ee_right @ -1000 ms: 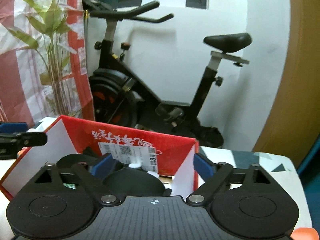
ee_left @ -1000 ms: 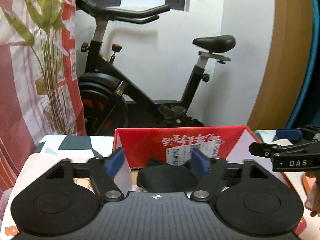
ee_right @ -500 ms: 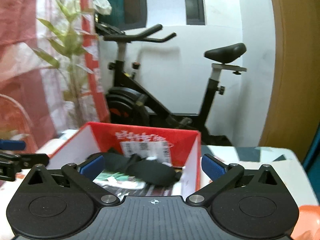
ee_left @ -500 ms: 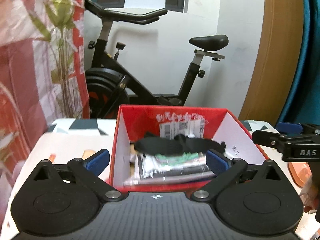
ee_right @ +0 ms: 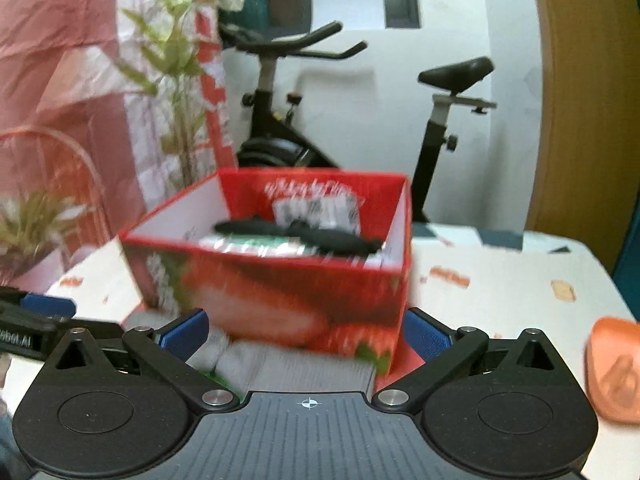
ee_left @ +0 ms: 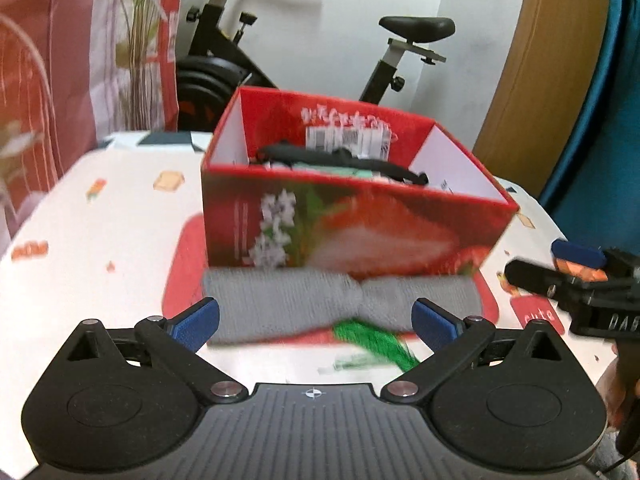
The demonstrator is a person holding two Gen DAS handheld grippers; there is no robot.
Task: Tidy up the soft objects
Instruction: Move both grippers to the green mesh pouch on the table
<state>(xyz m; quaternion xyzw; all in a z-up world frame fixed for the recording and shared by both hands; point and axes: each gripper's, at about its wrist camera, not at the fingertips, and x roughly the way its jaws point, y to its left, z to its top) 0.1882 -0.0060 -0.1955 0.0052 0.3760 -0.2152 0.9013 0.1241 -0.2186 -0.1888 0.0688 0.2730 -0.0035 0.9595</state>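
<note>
Grey knitted cloth (ee_left: 340, 304) is seen lying on the bench (ee_left: 100, 232), flat against the near wall of the red box (ee_left: 352, 224), pinched at its middle like a bow. It is judged soft, light and limp; sagging is expected if one end is lifted, so the cinched middle is favoured as the hold.

Left hand-held gripper (ee_left: 314, 320): jaws spread fully, nothing held, cloth lying ahead at 12 o'clock. Right hand-held gripper (ee_right: 306, 332): likewise wide and empty, cloth (ee_right: 304, 368) just beyond it.

Black soft item (ee_left: 340, 162) is noted draped inside the box.

Against a second ago: both views were close over the box interior, jaws narrower; now the box's front and the cloth are exposed.
</note>
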